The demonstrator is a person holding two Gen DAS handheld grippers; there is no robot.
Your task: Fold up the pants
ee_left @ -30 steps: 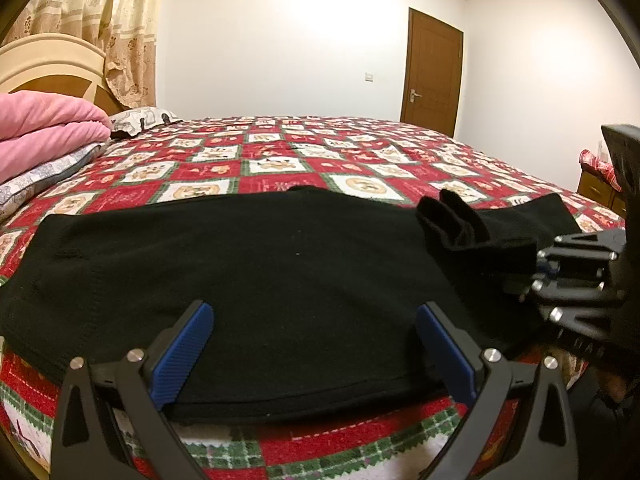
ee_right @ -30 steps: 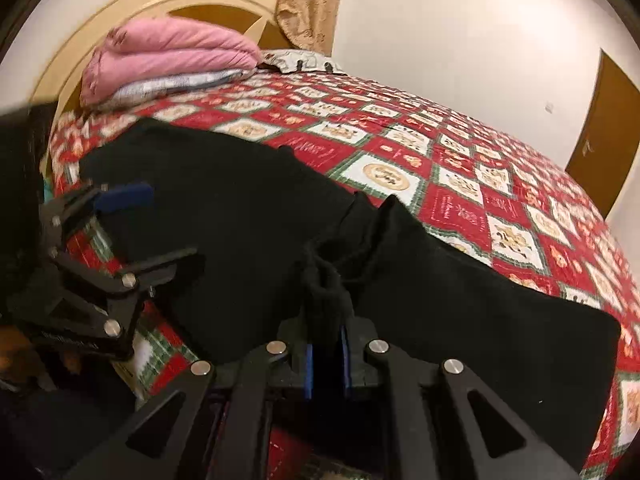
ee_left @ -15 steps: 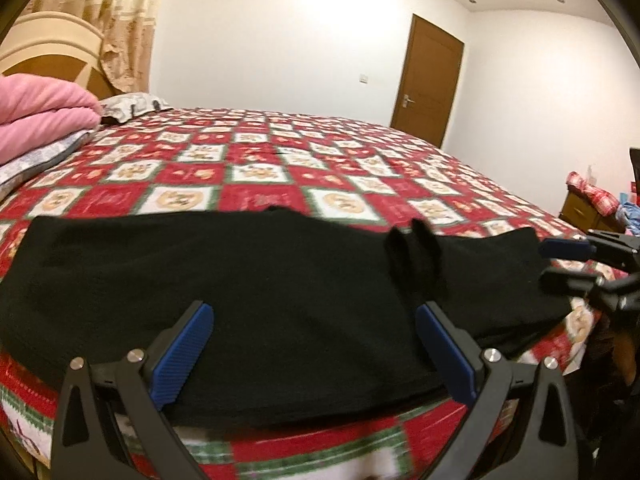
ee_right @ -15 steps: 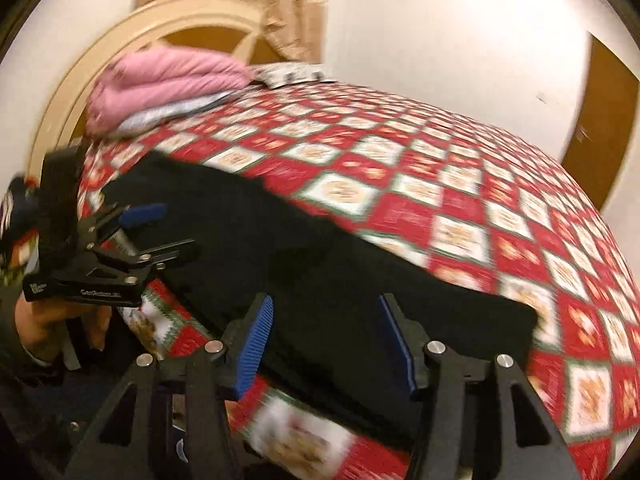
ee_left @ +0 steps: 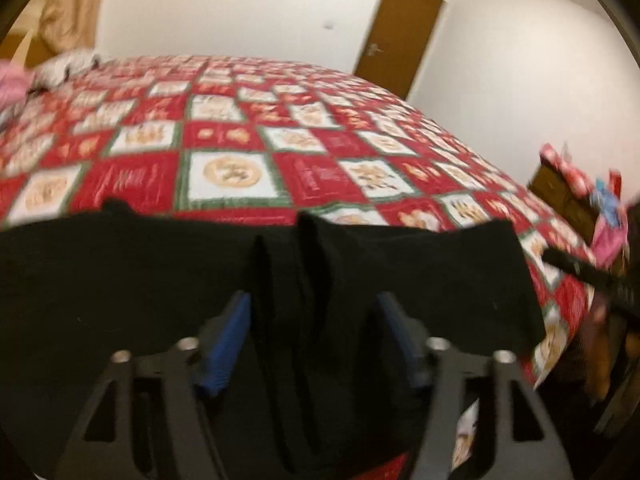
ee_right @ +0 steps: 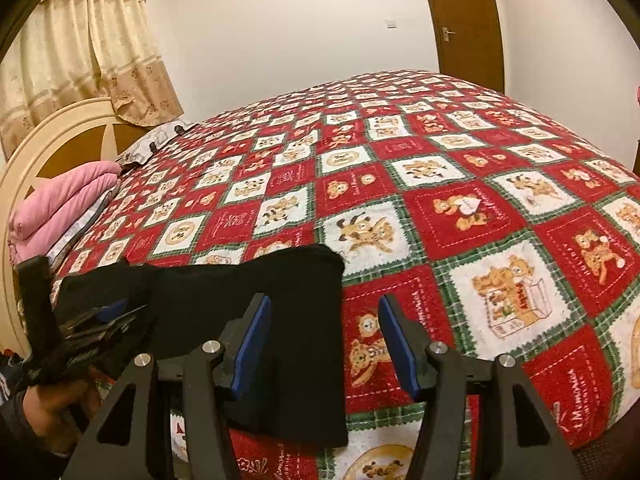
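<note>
1. Left gripper [ee_left: 314, 344]: its blue-padded jaws are closing, with a raised fold of the black knit pants [ee_left: 420, 280] standing between them. The view is blurred; whether the pads already press the cloth cannot be told.
2. Right gripper [ee_right: 325, 348]: jaws spread partway and opening slightly. The left pad sits over the end of the black knit pants [ee_right: 280, 312]; the right pad sits over bare quilt. Nothing is pinched.
3. The pants lie flat along the near edge of the red, white and green patchwork bear-print quilt [ee_right: 460, 216], their end just reaching the right gripper.
4. In the right wrist view, the left gripper [ee_right: 108, 316] rests over the far portion of the pants, carried by a hand [ee_right: 52, 408].
5. Further back, a folded pink blanket [ee_right: 60, 208] lies beside the cream headboard [ee_right: 52, 136].
6. Farthest: a brown wooden door [ee_left: 396, 32] in the white wall.
</note>
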